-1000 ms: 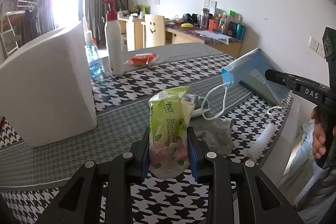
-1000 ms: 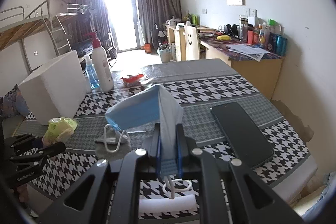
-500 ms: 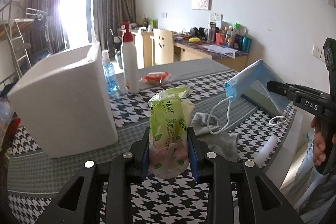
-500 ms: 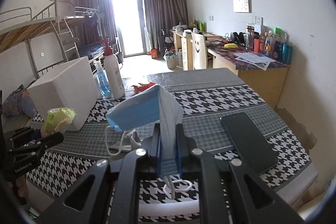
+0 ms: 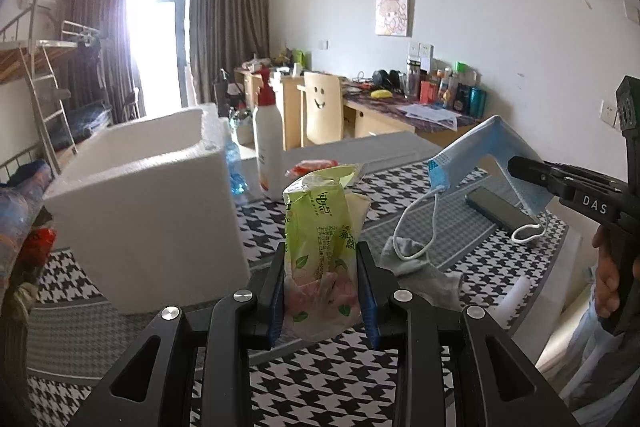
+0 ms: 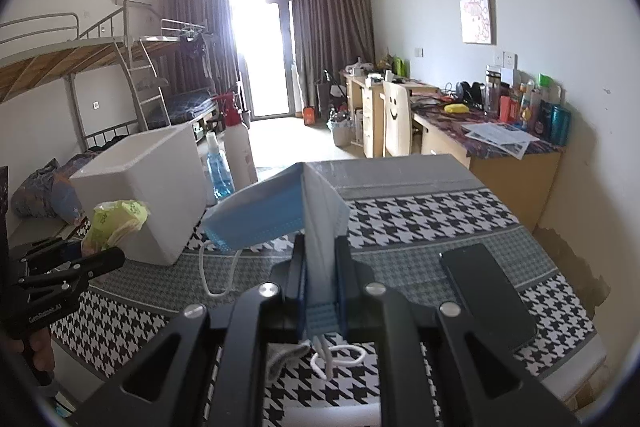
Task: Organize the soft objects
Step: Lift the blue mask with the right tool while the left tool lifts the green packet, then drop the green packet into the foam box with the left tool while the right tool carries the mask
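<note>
A green plastic pack of tissues [image 5: 320, 247] is being gripped upright between the blue-padded fingers [image 5: 277, 293] of the left gripper [image 5: 322, 291], and it is being held clear above the black-and-white houndstooth surface [image 5: 344, 379]. In the right wrist view the same pack [image 6: 116, 219] is being seen at the far left, just in front of the white foam box [image 6: 148, 187].

A light blue pleated face mask [image 6: 276, 215] is being pinched by the closed fingers [image 6: 298, 283] of the right gripper [image 6: 320, 287]; it is being held folded, peaked upward, with its white ear loops [image 6: 216, 271] being left to dangle. In the left wrist view the mask [image 5: 476, 159] is being carried at the right by that gripper [image 5: 520, 169], which is being held by a hand [image 5: 608, 275].

A crumpled grey sock [image 5: 424, 271] is being left lying on the surface beneath the mask's loop. A dark smartphone [image 6: 486, 291] is lying flat toward the right edge of the surface. The open-topped foam box [image 5: 152, 203] is standing on the left part of the surface, with a white pump bottle with a red top [image 5: 268, 143] and a blue-liquid bottle [image 6: 218, 171] standing just beyond it on the far side.
</note>
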Demonstrator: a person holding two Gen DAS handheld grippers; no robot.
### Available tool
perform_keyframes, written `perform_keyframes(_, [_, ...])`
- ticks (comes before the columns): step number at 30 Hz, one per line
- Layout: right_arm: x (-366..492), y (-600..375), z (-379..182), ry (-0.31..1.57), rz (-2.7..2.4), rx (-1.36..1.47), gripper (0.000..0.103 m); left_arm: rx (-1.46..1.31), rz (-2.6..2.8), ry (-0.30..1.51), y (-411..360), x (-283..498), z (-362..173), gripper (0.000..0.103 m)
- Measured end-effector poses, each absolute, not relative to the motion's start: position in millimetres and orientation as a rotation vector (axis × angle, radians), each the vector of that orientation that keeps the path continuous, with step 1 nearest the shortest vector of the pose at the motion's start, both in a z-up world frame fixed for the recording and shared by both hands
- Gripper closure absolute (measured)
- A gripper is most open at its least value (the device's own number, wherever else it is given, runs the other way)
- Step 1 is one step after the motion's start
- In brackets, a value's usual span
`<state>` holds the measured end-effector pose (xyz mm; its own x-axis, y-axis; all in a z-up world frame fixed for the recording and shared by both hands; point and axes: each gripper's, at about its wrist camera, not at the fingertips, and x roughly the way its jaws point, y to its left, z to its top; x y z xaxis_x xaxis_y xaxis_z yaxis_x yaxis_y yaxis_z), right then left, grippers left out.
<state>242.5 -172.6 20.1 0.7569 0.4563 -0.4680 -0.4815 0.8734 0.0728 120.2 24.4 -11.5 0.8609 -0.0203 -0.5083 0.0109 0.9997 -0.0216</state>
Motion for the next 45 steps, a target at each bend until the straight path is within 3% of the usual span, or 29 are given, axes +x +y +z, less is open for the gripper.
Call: perform_keyframes(45, [264, -121, 59, 0.438, 0.613, -0.060, 0.087, 0.013, 0.047, 0.403, 50, 150, 47, 0.070])
